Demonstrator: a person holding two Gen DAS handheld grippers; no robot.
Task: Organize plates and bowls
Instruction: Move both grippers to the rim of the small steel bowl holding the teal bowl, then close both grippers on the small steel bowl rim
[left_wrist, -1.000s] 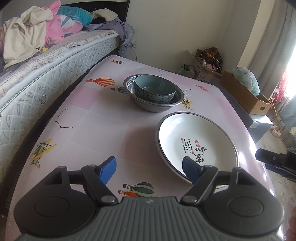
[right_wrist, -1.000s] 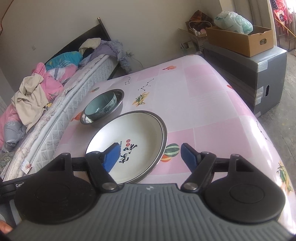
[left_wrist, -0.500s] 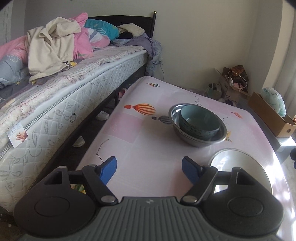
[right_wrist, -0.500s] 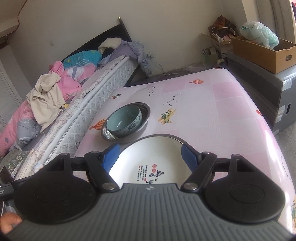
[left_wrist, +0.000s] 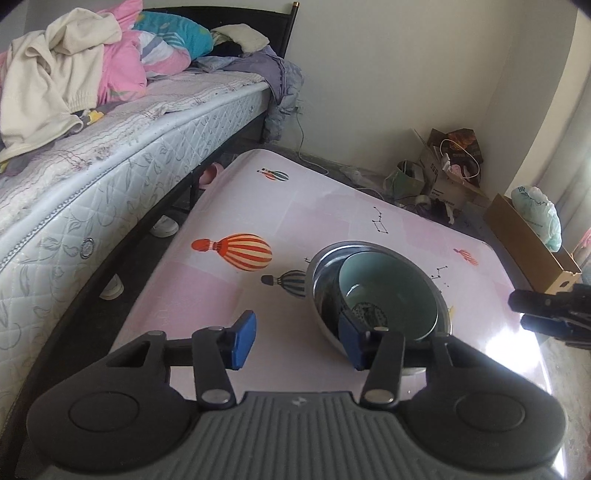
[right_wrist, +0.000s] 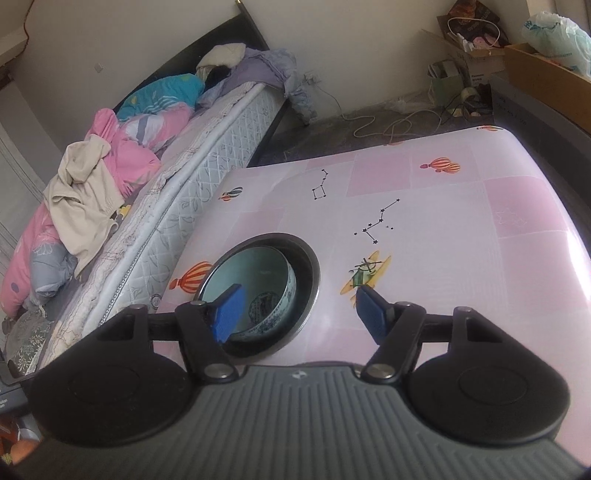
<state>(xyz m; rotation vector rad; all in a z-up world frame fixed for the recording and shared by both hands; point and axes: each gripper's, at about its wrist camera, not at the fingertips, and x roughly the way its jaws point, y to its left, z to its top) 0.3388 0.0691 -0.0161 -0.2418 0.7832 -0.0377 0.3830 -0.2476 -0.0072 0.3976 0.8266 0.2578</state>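
Note:
A steel bowl (left_wrist: 320, 291) stands on the pink table (left_wrist: 332, 206) with a teal ceramic bowl (left_wrist: 391, 291) nested inside it. My left gripper (left_wrist: 297, 339) hovers at the steel bowl's near left rim. Its jaws are closing with that rim between them, one pad inside the bowl and one outside, neither pressing. In the right wrist view my right gripper (right_wrist: 301, 314) straddles the right rim of the steel bowl (right_wrist: 308, 273). Its jaws are also closing, the left pad over the teal bowl (right_wrist: 247, 273), nothing gripped. The right gripper (left_wrist: 546, 310) also shows at the left view's edge.
A bed (left_wrist: 92, 147) piled with clothes runs close along the table's left side, with shoes (left_wrist: 164, 227) under it. Cardboard boxes (left_wrist: 532, 240) and clutter (left_wrist: 450, 166) sit by the far wall. A grey cabinet (right_wrist: 535, 96) stands beyond the table's right end.
Both grippers have moved forward from the white plate to the nested bowls. The plate has left both views. Both pairs of jaws stand narrower than before.

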